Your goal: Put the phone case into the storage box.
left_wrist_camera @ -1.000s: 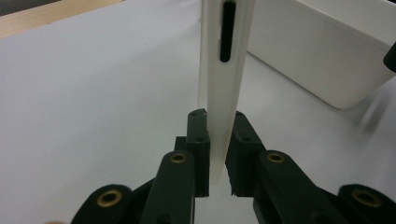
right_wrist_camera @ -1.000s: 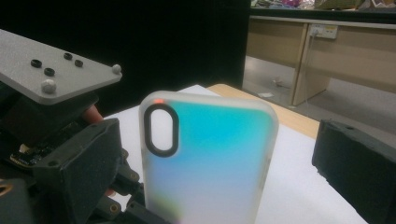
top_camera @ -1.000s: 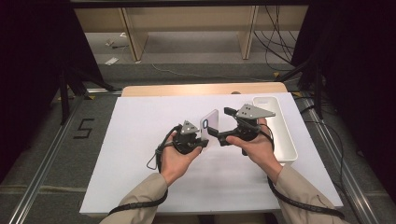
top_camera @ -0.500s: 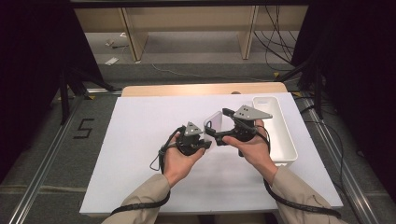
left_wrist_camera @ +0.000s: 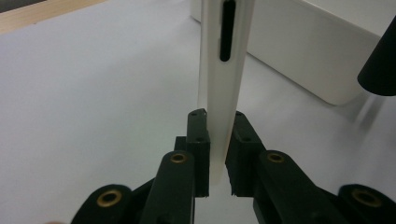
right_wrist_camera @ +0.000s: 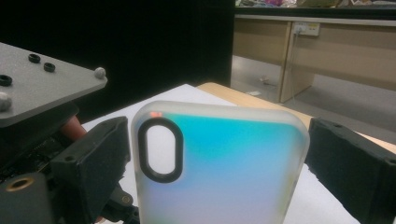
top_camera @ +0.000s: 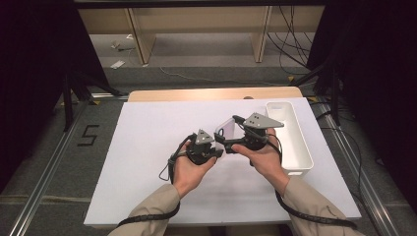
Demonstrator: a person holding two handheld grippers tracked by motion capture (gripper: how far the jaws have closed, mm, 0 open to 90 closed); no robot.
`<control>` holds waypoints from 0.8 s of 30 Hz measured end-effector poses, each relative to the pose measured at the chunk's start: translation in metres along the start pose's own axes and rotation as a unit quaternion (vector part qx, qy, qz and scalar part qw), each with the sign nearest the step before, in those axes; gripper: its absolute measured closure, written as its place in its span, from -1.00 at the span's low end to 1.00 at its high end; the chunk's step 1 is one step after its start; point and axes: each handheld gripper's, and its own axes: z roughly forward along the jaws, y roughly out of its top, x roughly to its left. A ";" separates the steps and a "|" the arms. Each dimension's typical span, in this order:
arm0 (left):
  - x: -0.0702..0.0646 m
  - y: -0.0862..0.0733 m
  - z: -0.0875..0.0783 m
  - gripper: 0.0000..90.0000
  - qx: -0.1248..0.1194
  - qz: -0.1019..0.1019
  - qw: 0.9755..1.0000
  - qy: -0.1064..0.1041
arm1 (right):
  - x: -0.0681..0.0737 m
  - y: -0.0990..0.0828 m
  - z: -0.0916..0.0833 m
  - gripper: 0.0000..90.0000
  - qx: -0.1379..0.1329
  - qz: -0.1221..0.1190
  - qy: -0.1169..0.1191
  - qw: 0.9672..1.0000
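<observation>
A translucent white phone case [top_camera: 225, 129] with an oval camera cutout stands upright over the middle of the white table. My left gripper [top_camera: 219, 149] is shut on its lower edge; in the left gripper view both pads pinch the thin case [left_wrist_camera: 224, 79] between the jaws of the gripper [left_wrist_camera: 217, 140]. My right gripper [top_camera: 231, 140] comes in from the right. In the right gripper view its gripper [right_wrist_camera: 217, 158] has one black jaw at each side edge of the case [right_wrist_camera: 224, 177], very close, with a thin gap at the left one. The left gripper's grey plate [right_wrist_camera: 42, 88] shows beside it.
A long white tray [top_camera: 300, 147] lies along the table's right side, just right of my right hand; its wall [left_wrist_camera: 317, 51] stands behind the case. The white tabletop [top_camera: 147, 162] spreads out to the left. A wooden strip [top_camera: 211, 94] borders the far edge.
My right gripper has moved left until its jaws stand around the case. The case has tipped a little. My left hand has stayed where it was.
</observation>
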 end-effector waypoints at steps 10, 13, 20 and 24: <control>0.000 0.000 0.000 0.79 -0.002 0.001 1.000 -0.001 | 0.002 -0.002 0.001 -0.67 -0.004 0.001 -0.009 1.000; 0.000 0.000 0.001 0.79 -0.003 0.000 1.000 0.000 | 0.002 -0.003 0.002 -0.63 -0.005 0.003 -0.007 1.000; 0.000 0.000 0.000 0.78 -0.004 0.001 1.000 -0.001 | 0.002 -0.003 0.002 -0.61 -0.006 0.005 -0.005 1.000; 0.001 0.000 -0.001 0.77 -0.010 0.004 1.000 0.000 | 0.003 -0.002 0.001 -0.61 -0.008 0.006 -0.007 1.000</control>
